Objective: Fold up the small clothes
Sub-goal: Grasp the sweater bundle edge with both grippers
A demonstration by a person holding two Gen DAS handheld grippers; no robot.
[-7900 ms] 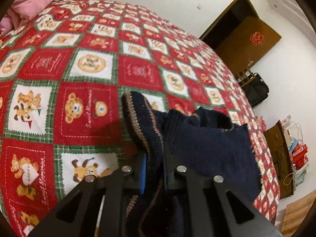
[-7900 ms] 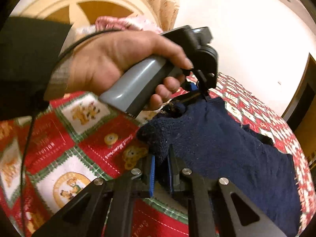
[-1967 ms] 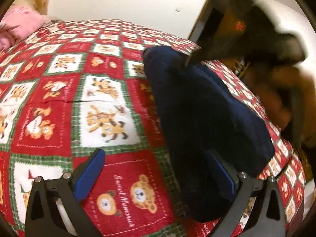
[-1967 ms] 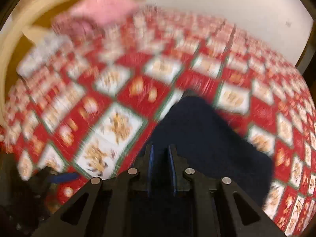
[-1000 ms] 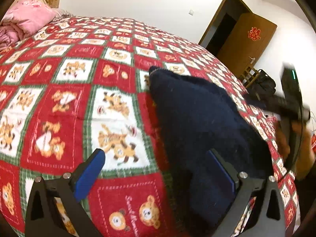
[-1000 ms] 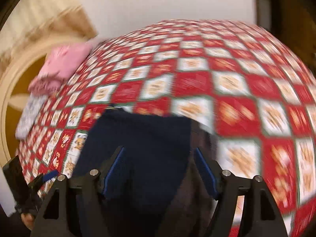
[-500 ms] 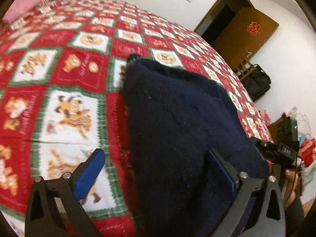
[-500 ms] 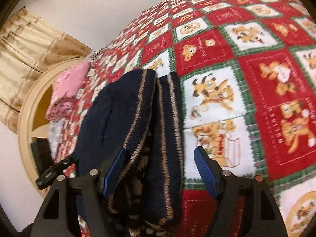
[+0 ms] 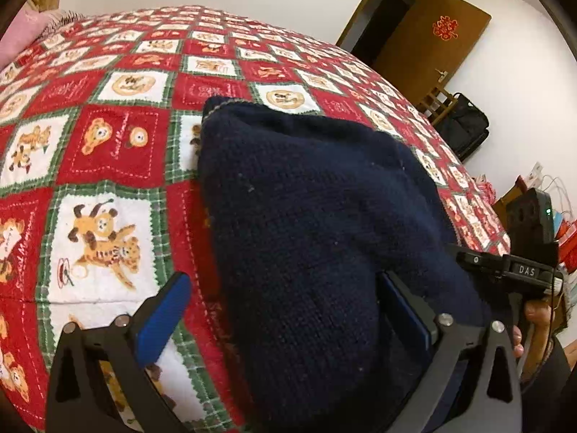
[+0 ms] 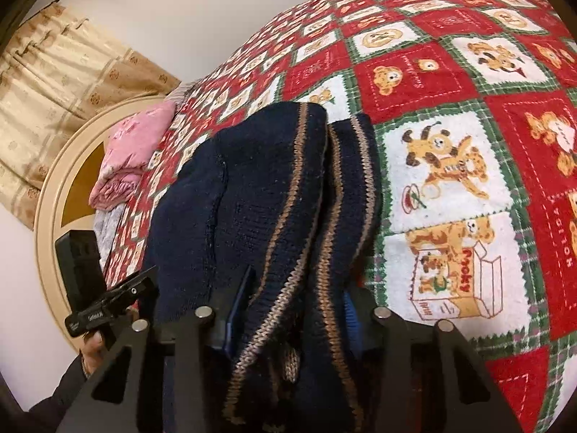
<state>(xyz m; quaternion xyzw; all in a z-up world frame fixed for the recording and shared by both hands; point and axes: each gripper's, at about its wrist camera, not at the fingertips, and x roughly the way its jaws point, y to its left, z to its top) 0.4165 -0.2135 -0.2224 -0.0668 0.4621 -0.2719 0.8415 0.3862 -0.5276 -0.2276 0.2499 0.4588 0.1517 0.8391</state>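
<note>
A navy knitted sweater lies folded on the red, green and white teddy-bear quilt. Its tan-striped hem layers face the right wrist view. My right gripper is closing its jaws around this striped hem bundle, and both blue pads touch the fabric. My left gripper stands wide open at the sweater's plain side. Its left pad is over the bare quilt, and its right pad sits against the knit. Each view shows the other gripper held in a person's hand at the picture's edge.
Pink bedding is piled by a cream round headboard, with a beige curtain behind. Past the bed's far side stand a brown door, a black bag and bags on the floor.
My right gripper has sunk onto the sweater's striped hem and its jaws have narrowed around it. My left gripper has slid in closer over the sweater, still open.
</note>
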